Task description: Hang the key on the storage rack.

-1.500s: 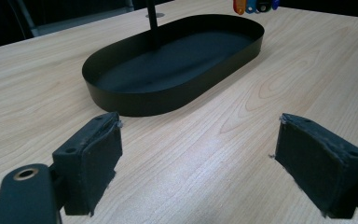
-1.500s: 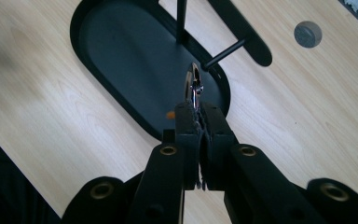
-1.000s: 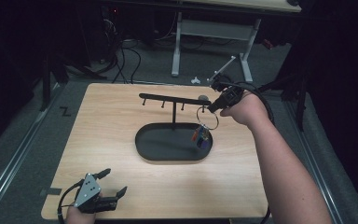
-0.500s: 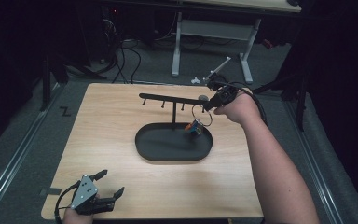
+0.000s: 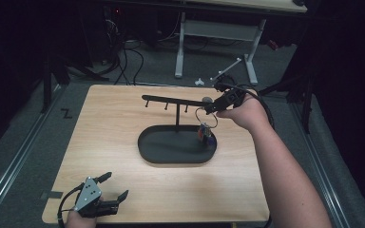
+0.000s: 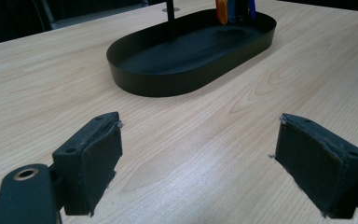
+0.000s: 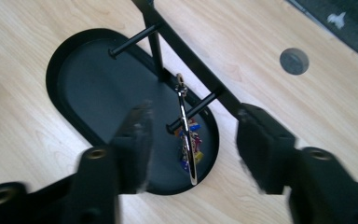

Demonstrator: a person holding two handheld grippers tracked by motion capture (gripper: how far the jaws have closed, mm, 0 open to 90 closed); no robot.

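High view looks down; both close claw views share the tray [image 6: 168,84].

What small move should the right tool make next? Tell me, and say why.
Probably draw the right tool straight back, away from the rack. Its jaws have just been opening and now stand apart, clear of the key ring, which hangs on a peg over the tray. The hanging looks done, so backing off without brushing the ring seems the safest step.

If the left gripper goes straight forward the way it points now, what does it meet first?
Probably the black tray. The left gripper is open, low over bare table, and the tray's wall lies ahead of it; depth is uncertain.
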